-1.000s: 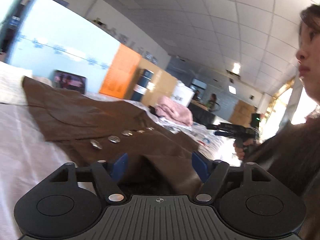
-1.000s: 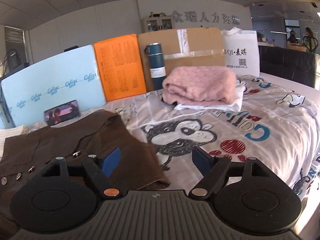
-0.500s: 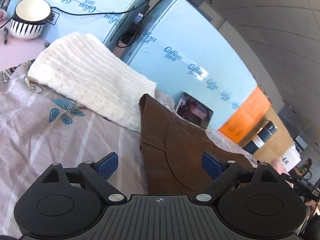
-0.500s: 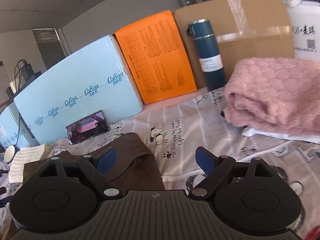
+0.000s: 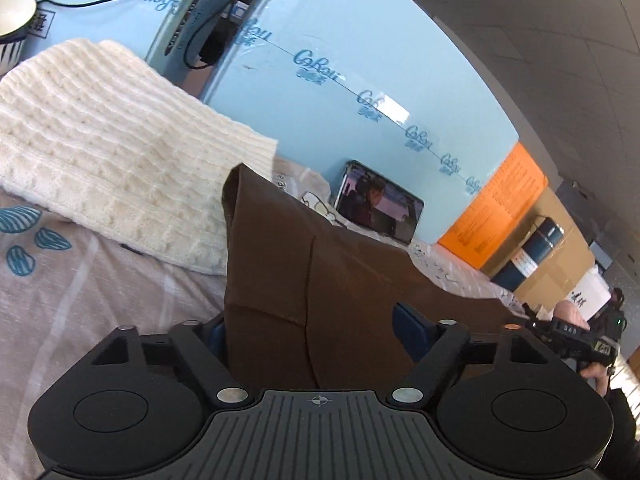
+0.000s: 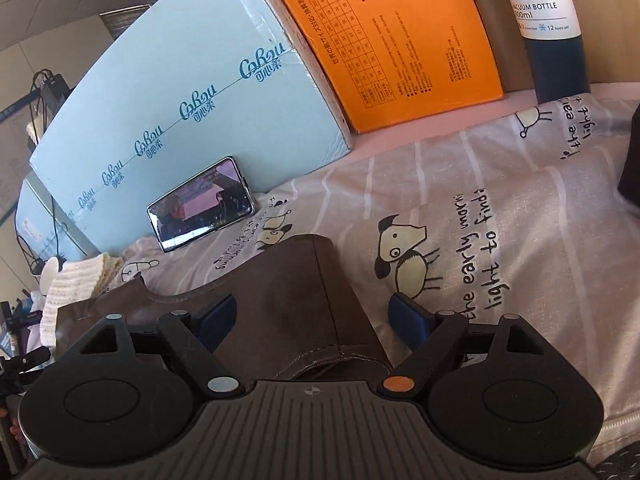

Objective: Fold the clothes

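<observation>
Reaching in over the two far shoulders of the dark brown leather-like garment (image 5: pixel 328 280), each hand-held gripper straddles a corner with its jaws spread wide and nothing pinched yet. The garment lies flat on the bed's pale printed sheet (image 6: pixel 520 240), toward the edge lined with boxes.

The left hand-held gripper (image 5: pixel 308 330) has cloth running between its blue pads (image 5: pixel 404 326), the pointed corner rising just ahead, touching or overlapping the cream cable-knit sweater (image 5: pixel 100 140). The right hand-held gripper (image 6: pixel 312 316) has the squared, stitched corner between its pads (image 6: pixel 404 316), one pad over cloth and the other over bare sheet.

This looks like the grasp stage before a fold. The next move calls for lowering both, closing on the doubled edge at each corner, then lifting together so the cloth carries evenly without dragging the sweater.

The left view alone shows the sweater's full spread, a striped bowl (image 5: pixel 12 28) at the bed's corner, and the other gripper far off to the right. The right view alone shows the cartoon dog print (image 6: pixel 404 252), the orange printed box (image 6: pixel 392 40), the navy vacuum bottle's label (image 6: pixel 544 20) and the garment's thick hem. Both show the propped smartphone (image 6: pixel 200 208) leaning against the light blue carton (image 6: pixel 180 100).
</observation>
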`<state>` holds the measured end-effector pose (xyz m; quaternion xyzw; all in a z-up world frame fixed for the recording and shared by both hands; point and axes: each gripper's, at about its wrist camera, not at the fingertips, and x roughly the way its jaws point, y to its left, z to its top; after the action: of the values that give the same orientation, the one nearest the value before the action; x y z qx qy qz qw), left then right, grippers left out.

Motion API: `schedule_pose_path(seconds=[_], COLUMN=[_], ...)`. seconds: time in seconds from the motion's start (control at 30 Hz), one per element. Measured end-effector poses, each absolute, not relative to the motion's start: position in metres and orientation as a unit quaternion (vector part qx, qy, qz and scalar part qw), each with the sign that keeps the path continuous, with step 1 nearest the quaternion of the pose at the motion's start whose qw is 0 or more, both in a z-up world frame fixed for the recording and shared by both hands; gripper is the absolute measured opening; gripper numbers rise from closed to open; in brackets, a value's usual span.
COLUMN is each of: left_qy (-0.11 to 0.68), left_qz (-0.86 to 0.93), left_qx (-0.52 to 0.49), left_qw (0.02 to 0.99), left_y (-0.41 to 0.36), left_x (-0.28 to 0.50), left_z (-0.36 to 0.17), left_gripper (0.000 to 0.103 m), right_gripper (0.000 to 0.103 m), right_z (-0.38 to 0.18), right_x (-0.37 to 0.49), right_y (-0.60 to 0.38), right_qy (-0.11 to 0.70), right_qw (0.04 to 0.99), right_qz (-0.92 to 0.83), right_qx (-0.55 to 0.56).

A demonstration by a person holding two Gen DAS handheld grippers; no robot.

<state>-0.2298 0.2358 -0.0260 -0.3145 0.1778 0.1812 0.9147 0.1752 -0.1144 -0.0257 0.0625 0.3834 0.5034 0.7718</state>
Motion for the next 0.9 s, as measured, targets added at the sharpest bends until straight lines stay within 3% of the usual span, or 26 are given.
schedule_pose_path(seconds=[0.03, 0.07, 0.1, 0.2, 0.37, 0.73, 0.83, 0.87, 0.9], left_qy=[0.187, 0.193, 0.198, 0.199, 0.192, 0.223, 0.259, 0.260, 0.260], left_qz=[0.181, 0.176, 0.170, 0.170, 0.200, 0.213, 0.214, 0.221, 0.228], left_qx=[-0.302, -0.296, -0.290, -0.236, -0.138, -0.087, -0.130, -0.122, -0.117], left_qw=[0.917, 0.919, 0.921, 0.936, 0.951, 0.947, 0.933, 0.932, 0.931], left_y=[0.232, 0.229, 0.226, 0.205, 0.180, 0.208, 0.218, 0.216, 0.214], left_x=[-0.226, -0.223, -0.220, -0.215, -0.205, -0.145, -0.144, -0.148, -0.153], left_z=[-0.026, -0.025, -0.024, -0.015, 0.006, 0.030, 0.016, 0.013, 0.012], left_gripper=[0.056, 0.036, 0.021, 0.010, 0.008, 0.011, 0.019, 0.026, 0.042], right_gripper=[0.066, 0.060, 0.046, 0.030, 0.023, 0.021, 0.024, 0.026, 0.033], right_z=[-0.026, -0.027, -0.027, -0.026, -0.019, 0.006, -0.001, -0.004, -0.006], right_x=[0.175, 0.174, 0.173, 0.166, 0.151, 0.154, 0.164, 0.167, 0.170], right_y=[-0.116, -0.117, -0.118, -0.118, -0.119, -0.114, -0.103, -0.100, -0.097], right_qy=[0.382, 0.381, 0.380, 0.363, 0.322, 0.268, 0.283, 0.288, 0.292], right_qw=[0.773, 0.773, 0.774, 0.779, 0.793, 0.838, 0.839, 0.839, 0.840], right_qz=[0.503, 0.503, 0.504, 0.510, 0.517, 0.475, 0.464, 0.460, 0.456], right_qx=[0.062, 0.061, 0.061, 0.041, 0.009, -0.022, -0.033, -0.037, -0.041])
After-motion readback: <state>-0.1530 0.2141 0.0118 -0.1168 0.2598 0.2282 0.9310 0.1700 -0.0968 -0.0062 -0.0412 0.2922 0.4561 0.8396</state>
